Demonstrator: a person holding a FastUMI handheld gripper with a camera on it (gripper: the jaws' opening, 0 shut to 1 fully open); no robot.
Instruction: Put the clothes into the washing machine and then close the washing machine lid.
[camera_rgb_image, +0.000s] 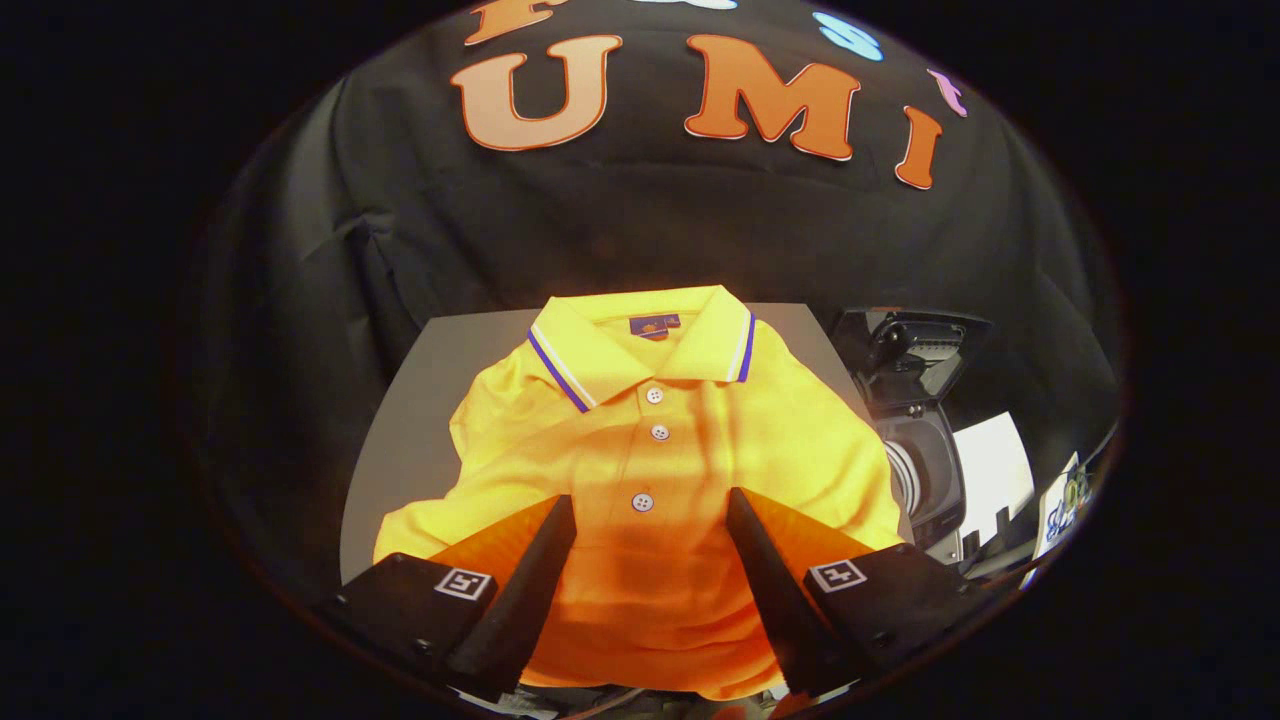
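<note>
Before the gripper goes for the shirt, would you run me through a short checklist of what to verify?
1. Gripper open, fingers apart over the shirt: ok.
2. Yellow polo shirt lies flat on the grey table, between and beyond the fingers: ok.
3. Fingers pressing on cloth: not ok, no grip yet.
4. Washing machine lid raised: ok.
5. Drum free inside: cannot tell.

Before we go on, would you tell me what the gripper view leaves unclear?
- Washing machine drum: too dark and small to see inside.
- Yellow polo shirt hem: cut off below the open gripper; the fingers cover parts.
- Grey table: mostly hidden under the shirt.
</note>
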